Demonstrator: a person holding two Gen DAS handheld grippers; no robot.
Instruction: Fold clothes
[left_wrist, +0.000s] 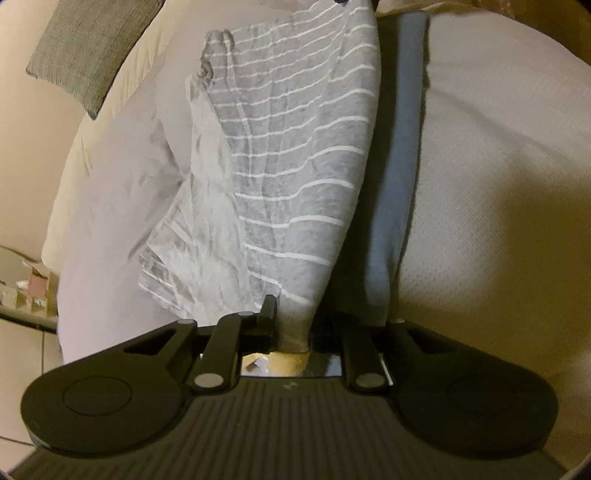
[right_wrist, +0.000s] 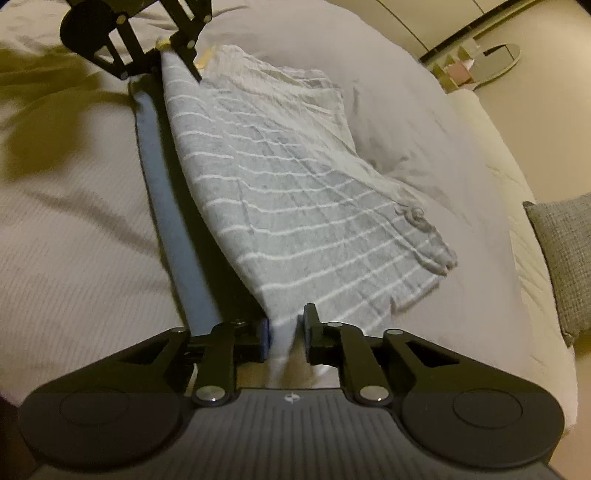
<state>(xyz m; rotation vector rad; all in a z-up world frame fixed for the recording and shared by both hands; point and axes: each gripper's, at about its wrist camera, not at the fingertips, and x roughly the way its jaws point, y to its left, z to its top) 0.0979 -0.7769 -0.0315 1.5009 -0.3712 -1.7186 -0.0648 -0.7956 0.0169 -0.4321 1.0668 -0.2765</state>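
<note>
Right wrist view: we are clenching both grippers, right gripper (right_wrist: 286, 338) lower centre, left gripper (right_wrist: 177, 55) upper left, on the striped garment (right_wrist: 295, 192), stretching its edge taut above the bed (right_wrist: 74, 240), presumably for folding.

Bedroom: bed (right_wrist: 424, 122), pillow (left_wrist: 92, 51)
</note>
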